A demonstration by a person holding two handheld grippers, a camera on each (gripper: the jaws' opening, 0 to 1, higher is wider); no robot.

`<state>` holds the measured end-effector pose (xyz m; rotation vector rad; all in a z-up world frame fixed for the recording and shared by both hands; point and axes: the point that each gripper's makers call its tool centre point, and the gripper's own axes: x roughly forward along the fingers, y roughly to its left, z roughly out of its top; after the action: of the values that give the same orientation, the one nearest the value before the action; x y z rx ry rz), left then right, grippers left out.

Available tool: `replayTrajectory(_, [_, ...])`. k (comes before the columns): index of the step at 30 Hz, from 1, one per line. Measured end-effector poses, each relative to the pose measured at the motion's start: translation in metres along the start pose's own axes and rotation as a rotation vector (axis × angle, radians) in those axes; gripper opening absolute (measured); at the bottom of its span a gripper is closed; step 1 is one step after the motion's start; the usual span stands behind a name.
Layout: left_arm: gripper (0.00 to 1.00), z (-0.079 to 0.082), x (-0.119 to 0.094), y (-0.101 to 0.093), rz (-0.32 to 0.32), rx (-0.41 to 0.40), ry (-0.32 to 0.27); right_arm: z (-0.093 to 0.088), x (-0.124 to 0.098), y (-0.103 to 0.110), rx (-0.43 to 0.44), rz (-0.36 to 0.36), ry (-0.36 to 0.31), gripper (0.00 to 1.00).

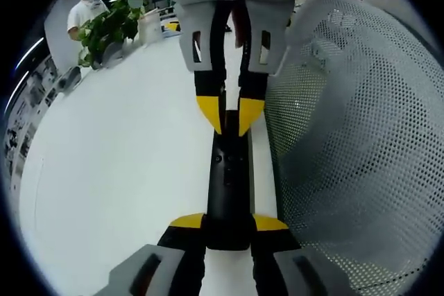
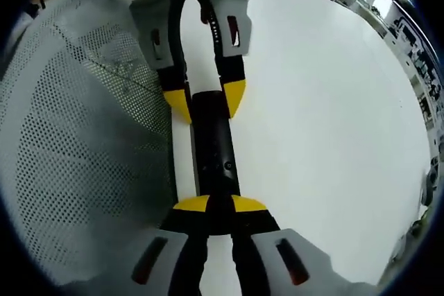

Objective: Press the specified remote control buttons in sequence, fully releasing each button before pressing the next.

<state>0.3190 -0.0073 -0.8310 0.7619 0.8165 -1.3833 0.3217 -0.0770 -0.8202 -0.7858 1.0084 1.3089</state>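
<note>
Holding the black remote control [image 1: 227,192] by its two ends, the left gripper [image 1: 229,223] and right gripper [image 2: 218,204] have their fingers closed narrow on it above the white desk [image 1: 118,164], beside a mesh basket [image 2: 76,136]. No button seems pressed yet; next, one gripper probably must let go to press.

I see a slim black remote control [image 1: 227,192] lying flat on the white table [image 1: 118,171]. It sits just beside a perforated white basket [image 1: 354,136].

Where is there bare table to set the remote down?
Bare white table lies between the remote and the plant. Crowded where both claws, left and right, meet the remote beside the white mesh basket.
</note>
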Motion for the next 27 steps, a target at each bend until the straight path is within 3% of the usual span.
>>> replayTrajectory(4, [0.24,0.000,0.000,0.000,0.004,-0.003,-0.004,0.005,-0.001,-0.001,0.021,-0.006,-0.003,0.03])
replayTrajectory(7, [0.24,0.000,0.000,0.000,0.004,-0.005,-0.004,0.009,0.001,-0.002,0.031,-0.005,-0.010,0.09])
replayTrajectory(11, [0.24,0.000,0.000,0.000,0.002,-0.004,-0.007,0.011,0.006,0.005,0.006,0.017,0.008,0.10])
replayTrajectory(21, [0.24,0.000,0.000,0.000,0.000,-0.001,-0.009,0.010,0.009,0.004,-0.069,-0.013,0.084,0.09])
replayTrajectory(24, [0.24,0.000,0.000,0.000,-0.002,0.002,-0.008,0.009,0.007,0.003,0.006,0.016,0.056,0.09])
replayTrajectory(27, [0.24,0.000,0.000,0.000,-0.002,0.000,-0.011,0.009,0.005,0.001,-0.032,0.003,0.048,0.07])
